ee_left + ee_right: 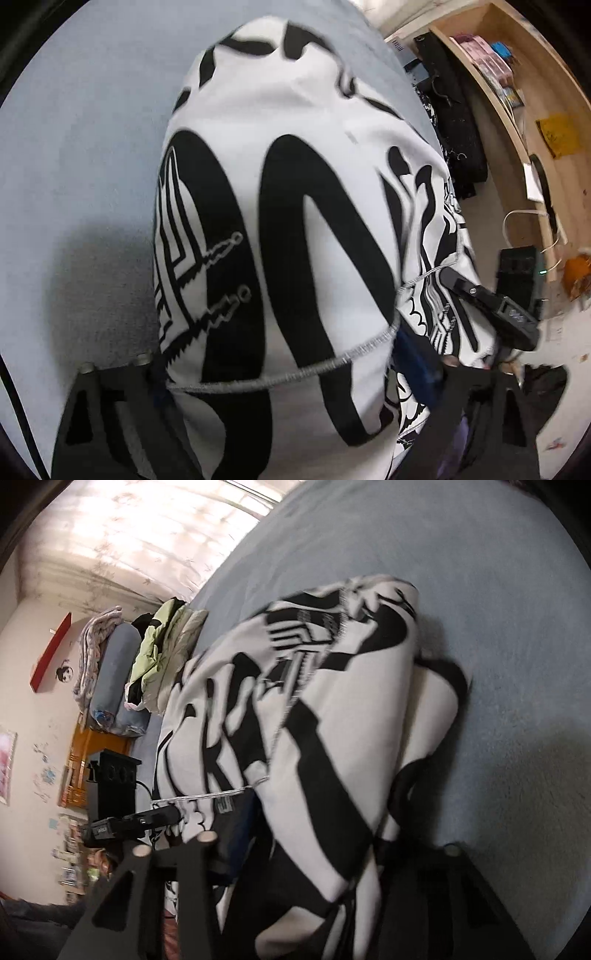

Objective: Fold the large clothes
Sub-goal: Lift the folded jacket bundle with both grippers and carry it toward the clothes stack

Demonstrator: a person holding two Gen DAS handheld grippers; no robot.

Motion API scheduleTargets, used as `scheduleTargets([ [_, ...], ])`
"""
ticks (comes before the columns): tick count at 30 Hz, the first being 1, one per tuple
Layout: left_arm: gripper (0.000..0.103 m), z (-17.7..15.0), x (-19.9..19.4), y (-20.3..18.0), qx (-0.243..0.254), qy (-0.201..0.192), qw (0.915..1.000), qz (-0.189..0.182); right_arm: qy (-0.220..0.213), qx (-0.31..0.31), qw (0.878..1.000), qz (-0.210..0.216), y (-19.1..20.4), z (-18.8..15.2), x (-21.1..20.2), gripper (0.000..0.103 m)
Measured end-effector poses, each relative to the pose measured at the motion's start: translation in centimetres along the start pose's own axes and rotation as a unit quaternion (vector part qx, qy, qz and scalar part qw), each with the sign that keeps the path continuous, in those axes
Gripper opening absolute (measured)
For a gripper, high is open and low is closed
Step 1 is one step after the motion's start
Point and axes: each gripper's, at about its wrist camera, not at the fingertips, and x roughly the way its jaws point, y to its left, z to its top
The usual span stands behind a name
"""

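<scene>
Left tool (295, 373) tips buried — garment (295, 221) blurred

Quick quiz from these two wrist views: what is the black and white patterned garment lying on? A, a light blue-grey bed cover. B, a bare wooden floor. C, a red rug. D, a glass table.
A: the black and white garment lies spread on the light blue-grey bed cover, which surrounds it in both wrist views.

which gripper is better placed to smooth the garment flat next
Left, probably. The left gripper stands wide over the flat printed face of the garment on the bed. The right gripper sits narrower over a bunched fold.
</scene>
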Motion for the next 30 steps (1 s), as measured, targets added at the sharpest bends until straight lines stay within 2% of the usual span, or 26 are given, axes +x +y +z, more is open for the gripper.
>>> scheduleTargets([
  [1, 0.075, -0.2, -0.5, -0.5, 0.011, -0.011, 0.9998, 0.008, -0.006, -0.006, 1.0, -0.007, 0.7, -0.1, -0.1, 0.033],
  [4, 0.062, -0.8, -1.8, -2.1, 0.05, -0.047, 0.9971, 0.032, -0.027, -0.034, 0.998, -0.038, 3.1, -0.7, -0.7, 0.029],
  [8, 0.059, -2.1, -3.8, -3.5, 0.087, -0.08, 0.9912, 0.059, -0.049, -0.061, 0.995, -0.067, 6.4, -1.6, -1.6, 0.026],
  [11, 0.059, -2.8, -6.6, -3.5, 0.089, -0.088, 0.9907, 0.053, -0.059, -0.076, 0.993, -0.07, 9.0, -2.7, -2.4, 0.026],
  [16, 0.059, -3.9, -12.7, -1.6, 0.083, -0.101, 0.99, 0.053, -0.065, -0.105, 0.991, -0.048, 14.7, -4.1, -2.5, 0.025],
  [22, 0.059, -4.4, -23.5, 3.2, 0.069, -0.137, 0.9852, 0.075, -0.063, -0.146, 0.987, 0.003, 23.7, -3.4, 0.1, 0.025],
  [27, 0.059, -0.9, -31.8, 6.9, 0.054, -0.173, 0.9779, 0.104, -0.063, -0.171, 0.982, 0.05, 31.9, 0.4, 4.4, 0.025],
  [30, 0.059, 3.4, -36.9, 9.6, 0.057, -0.195, 0.9709, 0.126, -0.069, -0.178, 0.979, 0.077, 36.8, 4.2, 7.7, 0.026],
])
